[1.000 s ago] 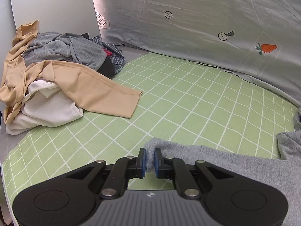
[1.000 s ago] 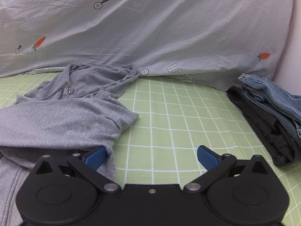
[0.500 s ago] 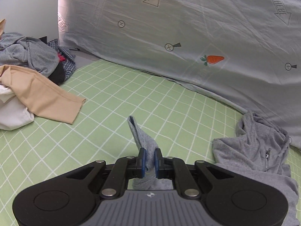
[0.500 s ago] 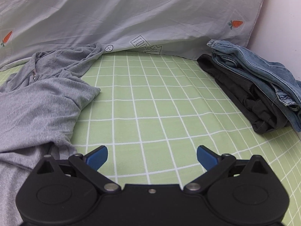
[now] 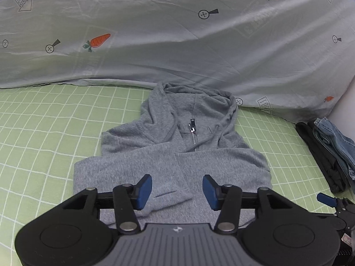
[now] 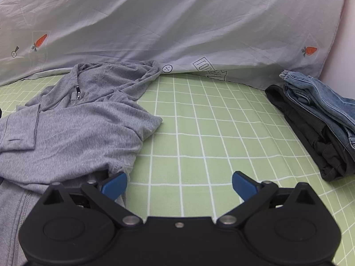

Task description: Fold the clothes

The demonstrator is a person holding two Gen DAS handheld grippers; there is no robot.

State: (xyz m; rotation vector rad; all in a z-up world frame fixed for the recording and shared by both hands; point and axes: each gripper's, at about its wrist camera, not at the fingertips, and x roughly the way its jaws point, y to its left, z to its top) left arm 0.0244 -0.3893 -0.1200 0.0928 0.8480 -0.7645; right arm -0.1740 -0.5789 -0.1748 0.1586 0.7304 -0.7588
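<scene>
A: Which way does the grey zip-up hooded sweatshirt (image 5: 170, 161) point?

B: Its long axis runs from the near edge of the bed straight away toward the pale grey carrot-print sheet (image 5: 177, 33). The hood (image 5: 195, 102) is at the far end, its rim touching the foot of that sheet; the hem end is nearest, hidden under the left tool (image 5: 177, 189).

A: How does it look?

B: Front side up on the green checked bed cover (image 6: 199, 133), zip closed at the chest with the metal zip pull (image 5: 191, 129) lying near the collar, two drawcords trailing down. Both sleeves are folded across the chest, one from each side; a cuff with a thumb slit (image 5: 166, 194) lies on top, just ahead of the left tool. The hood is rumpled, the body fairly flat.

A: And the tools?

B: The left tool hovers over the folded sleeves, blue pads (image 5: 144, 188) spread apart, gripping nothing. The right tool (image 6: 179, 186) sits at the sweatshirt's right side, jaws spread wide and empty; its left pad (image 6: 114, 185) touches or overlaps the cloth edge, I cannot tell which.

A: Anything else on the bed?

B: A stack of folded blue jeans over dark garments (image 6: 315, 119) at the far right, well apart from the sweatshirt.
</scene>
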